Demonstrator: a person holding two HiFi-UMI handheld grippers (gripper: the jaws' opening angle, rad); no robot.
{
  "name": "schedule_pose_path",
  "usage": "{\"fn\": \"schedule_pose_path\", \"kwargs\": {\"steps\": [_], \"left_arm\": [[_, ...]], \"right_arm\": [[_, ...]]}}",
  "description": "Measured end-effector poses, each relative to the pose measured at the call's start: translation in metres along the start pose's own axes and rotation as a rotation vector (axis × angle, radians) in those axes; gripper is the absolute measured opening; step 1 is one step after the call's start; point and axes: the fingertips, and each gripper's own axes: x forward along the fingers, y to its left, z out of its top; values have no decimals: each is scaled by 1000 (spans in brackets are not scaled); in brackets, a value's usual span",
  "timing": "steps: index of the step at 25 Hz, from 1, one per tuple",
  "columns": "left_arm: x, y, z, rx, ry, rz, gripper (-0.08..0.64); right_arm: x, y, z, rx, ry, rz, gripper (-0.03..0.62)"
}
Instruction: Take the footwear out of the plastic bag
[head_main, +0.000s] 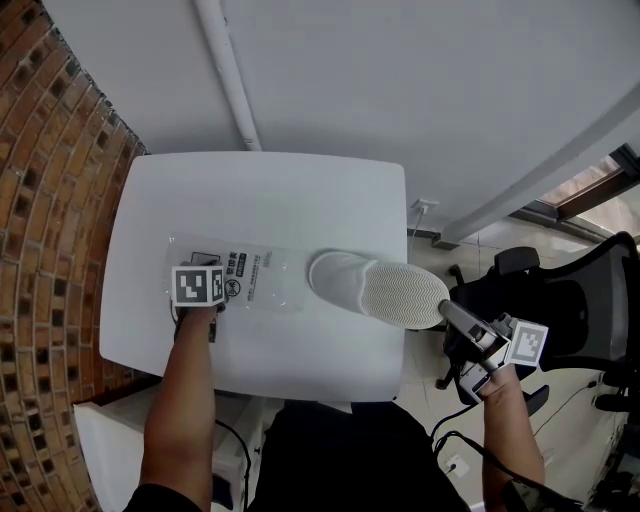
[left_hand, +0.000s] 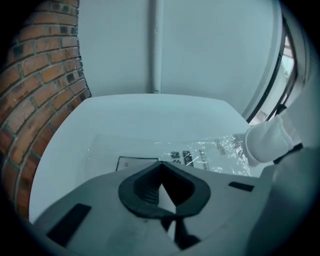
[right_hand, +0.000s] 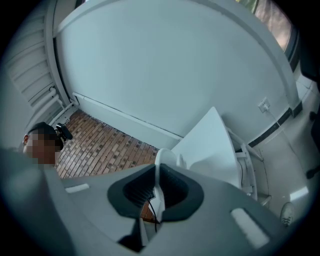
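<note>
Slipper (head_main: 380, 290): white, overhanging the worktop's (head_main: 260, 200) right edge, left end at the bag mouth.
Right gripper (right_hand: 157, 172): fingers narrow, clamped on slipper's thin edge to draw it clear.
Left gripper (left_hand: 160, 167): fingers together on plastic bag (head_main: 255, 275), left end, anchoring it.
Unclear: clear film hides the pinch, and whether the slipper's tip is inside.

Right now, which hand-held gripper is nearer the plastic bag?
Left. The left hand-held gripper grips the plastic bag at its left end. The right hand-held gripper is past the table's right edge, clamped on the white slipper.
</note>
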Motion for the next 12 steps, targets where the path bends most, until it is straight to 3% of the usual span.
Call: {"fn": "schedule_pose_path", "kwargs": {"steps": [6, 8, 12], "left_arm": [[-13, -29, 33, 0, -105, -66, 9], [-22, -36, 42, 12, -140, -98, 105], [-49, -49, 47, 49, -182, -149, 68]], "right_arm": [[-6, 26, -6, 2, 15, 64, 31], [-7, 31, -11, 8, 30, 90, 31], [4, 42, -28, 20, 85, 132, 31]]}}
